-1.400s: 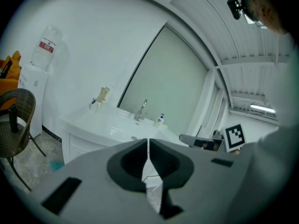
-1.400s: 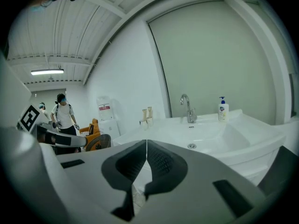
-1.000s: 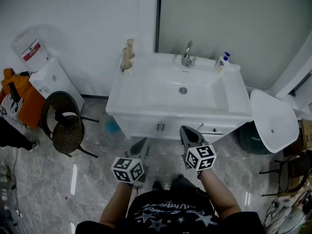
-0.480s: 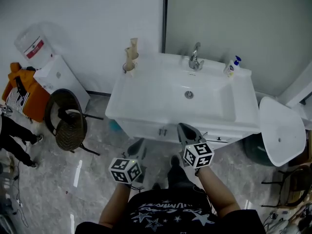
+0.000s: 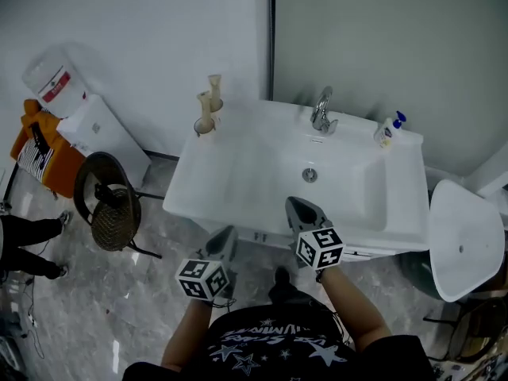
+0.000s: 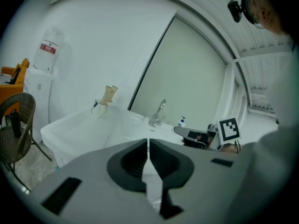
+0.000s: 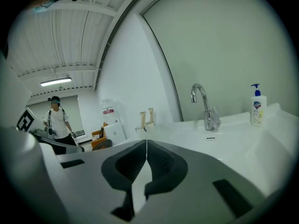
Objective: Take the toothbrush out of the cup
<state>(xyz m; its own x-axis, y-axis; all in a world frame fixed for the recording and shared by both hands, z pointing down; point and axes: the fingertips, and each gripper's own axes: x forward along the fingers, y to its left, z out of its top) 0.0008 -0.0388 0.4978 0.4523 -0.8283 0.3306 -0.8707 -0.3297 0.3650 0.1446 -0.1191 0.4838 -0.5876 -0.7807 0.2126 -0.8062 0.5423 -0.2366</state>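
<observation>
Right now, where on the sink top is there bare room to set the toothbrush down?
Bare: the left ledge, from the cups forward to the front edge, and the basin around the drain. Crowded: the back rim, with cups at the left corner, faucet mid-back, soap bottle right.

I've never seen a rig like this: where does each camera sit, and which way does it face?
Head view: on the person's head, facing steeply down at the white ceramic washbasin; shows both forearms, left tongs and right tongs.
Left gripper view: on the left tongs, looking along their shut jaws towards the beige toothbrush in its small cup; right tongs show.
Right gripper view: on the right tongs, along shut jaws towards the chrome tap.
Shared: both gripper views show tap and cup.
</observation>
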